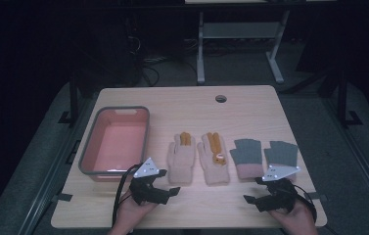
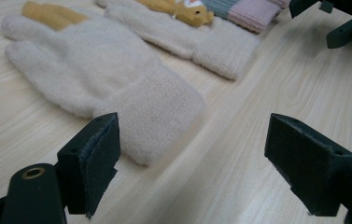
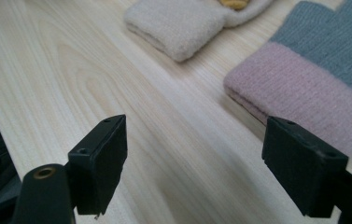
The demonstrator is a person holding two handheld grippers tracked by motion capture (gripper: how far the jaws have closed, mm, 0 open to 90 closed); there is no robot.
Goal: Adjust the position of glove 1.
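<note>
Gloves: four lie flat in a row on the wooden table (image 1: 182, 100), fingers pointing away from the person, all to the right of the pink bin (image 1: 116, 143).
Cream glove nearest the bin (image 1: 181, 157): fleecy, with orange fingers and a thick folded cuff; in the left gripper view (image 2: 117, 88) its cuff lies just ahead of the jaws.
Second cream glove (image 1: 213, 158): same fleece, with an orange animal figure on its back; just right of the first, a thin strip of wood between them.
Grey gloves: two fingerless knit ones, ribbed, with pink cuffs; the one nearer the bin (image 1: 247, 157) shows its cuff close ahead in the right gripper view (image 3: 304, 88), the far one (image 1: 281, 155) is partly under the right gripper's grey plate.
Left gripper (image 1: 170, 183): jaws spread wide, nothing between them, low over bare wood between the bin's near corner and the first cream cuff.
Right gripper (image 1: 255, 191): jaws spread wide and empty, just short of the pink cuffs, well right of the bin.
Pink bin: rectangular, grey rim, smooth plastic, close to the table's left edge.
Open room: bare wood runs along the near edge below the cuffs, and a broad strip lies beyond the glove fingers up to the round hole (image 1: 220, 98).
Table surface: pale wood grain, smooth, rounded corners.
</note>
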